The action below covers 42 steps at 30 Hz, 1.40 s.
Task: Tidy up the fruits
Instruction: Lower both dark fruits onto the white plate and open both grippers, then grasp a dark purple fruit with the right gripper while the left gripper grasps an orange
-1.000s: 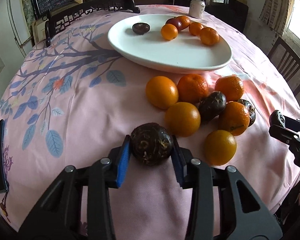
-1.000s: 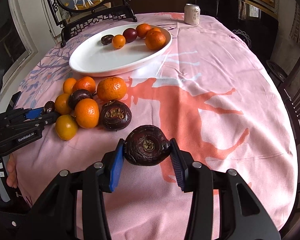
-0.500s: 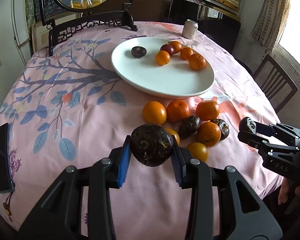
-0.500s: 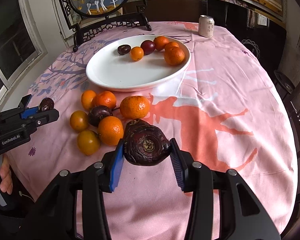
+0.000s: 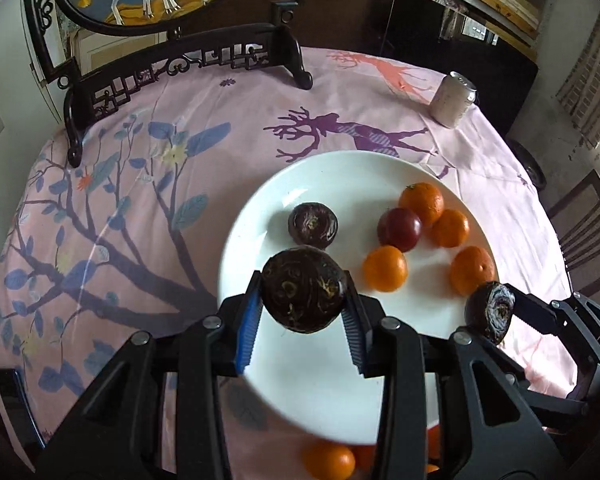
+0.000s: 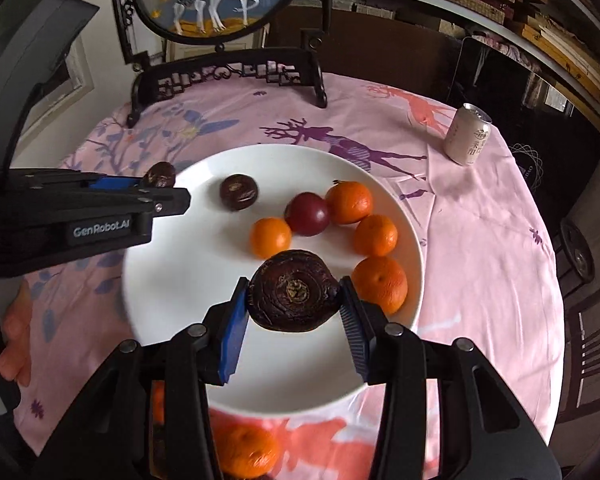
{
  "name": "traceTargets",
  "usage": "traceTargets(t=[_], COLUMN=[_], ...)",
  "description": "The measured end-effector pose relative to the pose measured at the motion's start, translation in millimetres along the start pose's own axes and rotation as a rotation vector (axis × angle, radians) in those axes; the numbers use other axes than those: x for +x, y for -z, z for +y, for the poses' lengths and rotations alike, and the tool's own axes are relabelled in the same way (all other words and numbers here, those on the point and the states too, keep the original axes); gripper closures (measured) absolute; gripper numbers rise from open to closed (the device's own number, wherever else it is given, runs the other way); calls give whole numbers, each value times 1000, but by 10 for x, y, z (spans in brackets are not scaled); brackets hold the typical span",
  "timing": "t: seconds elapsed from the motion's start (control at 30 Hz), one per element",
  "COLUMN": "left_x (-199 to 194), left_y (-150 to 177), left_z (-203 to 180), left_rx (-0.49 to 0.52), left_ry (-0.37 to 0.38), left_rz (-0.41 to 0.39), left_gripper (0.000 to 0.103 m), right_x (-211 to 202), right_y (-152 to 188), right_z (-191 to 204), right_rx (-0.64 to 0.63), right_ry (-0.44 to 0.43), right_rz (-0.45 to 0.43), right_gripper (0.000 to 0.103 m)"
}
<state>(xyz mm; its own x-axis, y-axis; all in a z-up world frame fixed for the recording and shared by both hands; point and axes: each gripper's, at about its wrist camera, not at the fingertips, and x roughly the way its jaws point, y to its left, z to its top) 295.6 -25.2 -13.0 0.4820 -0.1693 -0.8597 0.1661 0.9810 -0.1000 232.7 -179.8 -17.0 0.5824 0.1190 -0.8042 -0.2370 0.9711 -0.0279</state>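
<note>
Both grippers (left (image 5: 303,312), right (image 6: 294,320)) now over white plate (image 5: 260,200) of fruit, each clamped on one dark fruit (image 5: 303,295).

The plate (image 6: 414,240) is glossy white glazed ware, resting on a matt pink printed cloth (image 6: 480,240). The can (image 6: 468,135) is smooth metal, and the screen stand (image 6: 236,70) is dark carved wood. The gripper fingers (image 5: 249,320) carry ribbed blue pads on matt black plastic.

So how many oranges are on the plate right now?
4. On the white plate, right half: one far, one right, one near the rim, one centre. More could hide behind the held fruit.
</note>
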Motion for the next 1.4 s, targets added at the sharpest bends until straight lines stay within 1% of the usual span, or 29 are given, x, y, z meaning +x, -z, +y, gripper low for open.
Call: traceTargets(t=[0.07, 0.13, 0.23, 0.33, 0.37, 0.43, 0.47, 0.53, 0.6, 0.67, 0.7, 0.73, 0.77, 0.83, 0.87, 0.93, 1.0, 1.07, 1.17, 1.23, 1.33, 1.4], left_x=[146, 201, 269, 337, 342, 308, 259, 88, -155, -481, -654, -778, -907, -1083, -1145, -1193, -1181, -1164, -1174, -1185, -1185, -1174], left_y=[-51, -64, -80, -119, -135, -174, -185, -186, -133, 31, 165, 290, 450, 769, 946, 1222, 1440, 1573, 1716, 1795, 1890, 1935], left_z=[-15, -43, -60, -56, -57, -67, -69, -75, -47, -5, 24, 40, 52, 86, 116, 158, 208, 226, 234, 244, 260, 268], left_rx=[-9, 3, 6, 1, -2, -6, -4, 9, 8, -5, -9, -8, -4, -5, -14, -30, -58, -59, -48, -43, -32, -23], left_ry=[10, 4, 1, -15, -18, -45, -59, -56, -41, -18, -14, -17, -22, -21, -21, -23, -25, -23, -63, -70, -78, -76], left_rz=[27, 23, 23, 27, 24, -3, -27, -65, -98, -163, -195, -219, -240, -268, -282, -279, -260, -241, -249, -248, -242, -232], left_gripper=[65, 65, 65, 63, 61, 19, 15, 14, 14, 9, 4, 3, 3, 2, 2, 2, 2, 2, 2, 2, 2, 2], right_x=[158, 242, 316, 347, 353, 333, 298, 189, -37, -324, -498, -641, -792, -1098, -1200, -1340, -1418, -1472, -1495, -1481, -1407, -1301], right_y=[-55, -76, -99, -126, -141, -167, -175, -176, -111, 34, 150, 259, 397, 724, 862, 1078, 1169, 1221, 1256, 1307, 1428, 1518], right_z=[-95, -151, -173, -181, -179, -175, -171, -172, -187, -194, -187, -176, -146, -50, 14, 127, 173, 207, 218, 222, 261, 288], right_rx=[11, 15, 13, 13, 14, 16, 14, -1, -5, 2, 12, 27, 43, 64, 66, 64, 73, 73, 72, 80, 76, 71], right_ry=[-7, -18, -22, -31, -34, -22, -4, 24, 35, 36, 32, 33, 38, 48, 68, 86, 96, 98, 106, 93, 65, 45], right_rz=[30, 42, 46, 31, 26, 4, -15, -25, -49, -80, -97, -113, -136, -226, -248, -265, -268, -271, -265, -252, -223, -184], right_gripper=[58, 58, 58, 58, 52, 37, 37, 37, 37, 36, 34, 22, 1, 1, 1, 1, 1, 1, 1, 1, 1, 1])
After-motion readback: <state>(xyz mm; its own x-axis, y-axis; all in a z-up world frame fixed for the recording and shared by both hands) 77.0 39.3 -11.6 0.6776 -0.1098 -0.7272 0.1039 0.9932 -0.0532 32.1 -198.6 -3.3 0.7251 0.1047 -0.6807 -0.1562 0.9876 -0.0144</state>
